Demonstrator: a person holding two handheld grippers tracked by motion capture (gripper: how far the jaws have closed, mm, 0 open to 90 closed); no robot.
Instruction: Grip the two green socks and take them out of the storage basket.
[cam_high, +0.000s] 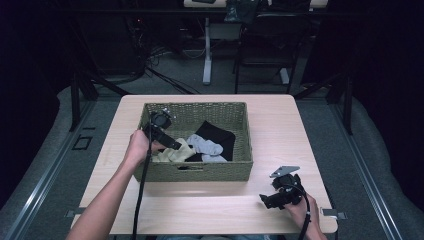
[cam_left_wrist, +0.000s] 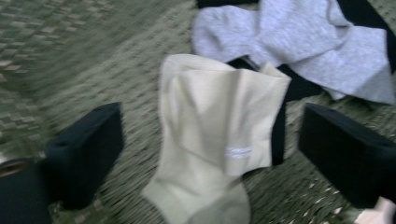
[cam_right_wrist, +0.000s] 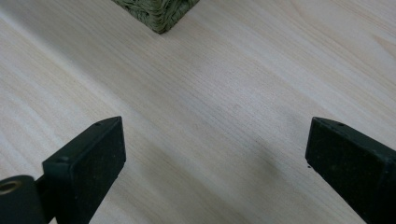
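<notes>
left gripper view: cream sock lies between the spread jaws, pads apart from it
right gripper: jaws spread, bare table between

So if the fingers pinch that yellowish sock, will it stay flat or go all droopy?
Probably droopy: the cream sock is already folded and creased where it lies in the basket, so it looks soft. It likely weighs little, being thin cloth. It may drag on the grey sock beside it.
</notes>
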